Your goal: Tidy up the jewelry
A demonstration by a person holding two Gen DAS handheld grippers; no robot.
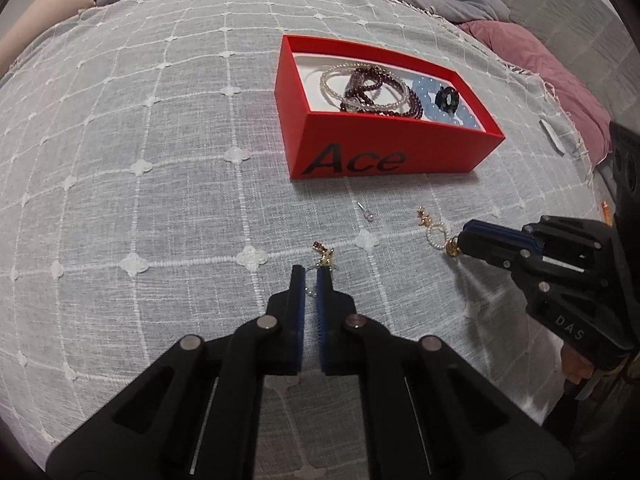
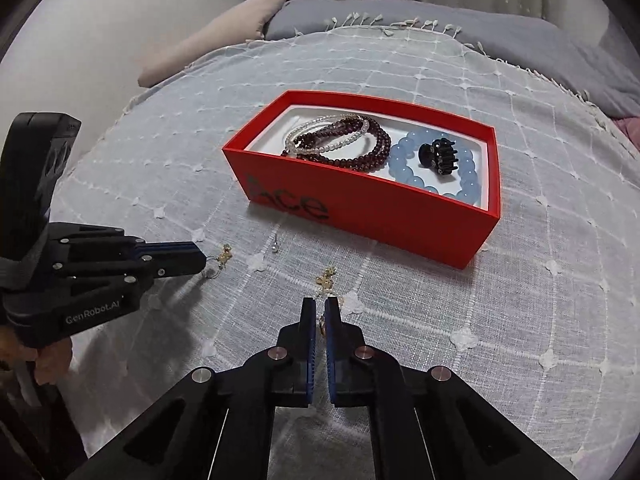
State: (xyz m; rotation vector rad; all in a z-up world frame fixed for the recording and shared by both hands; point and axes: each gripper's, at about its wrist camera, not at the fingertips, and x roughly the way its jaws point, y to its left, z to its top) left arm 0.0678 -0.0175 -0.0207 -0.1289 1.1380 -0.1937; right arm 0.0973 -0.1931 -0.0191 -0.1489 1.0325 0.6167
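A red box (image 1: 400, 148) (image 2: 400, 224) marked "Ace" sits on the grey bedspread. It holds dark red bead bracelets (image 2: 360, 152), a clear bead bracelet (image 2: 320, 136), a blue bead bracelet (image 2: 412, 176) and a black hair claw (image 2: 438, 156). My left gripper (image 1: 311, 276) (image 2: 202, 264) is shut on the wire hook of a gold earring (image 1: 325, 256) (image 2: 224, 258). My right gripper (image 2: 320, 306) (image 1: 464, 242) is shut on one end of a gold earring with a pearl ring (image 2: 326, 280) (image 1: 434, 232). A small stud (image 1: 368, 212) (image 2: 275, 247) lies loose in front of the box.
Grey pillows (image 2: 400, 16) and a beige one (image 2: 224, 32) line the far edge of the bed, with a pink cushion (image 1: 532, 64) at the right. A small white object (image 1: 554, 138) lies near the fringe. A hand (image 2: 52, 364) shows behind the left gripper.
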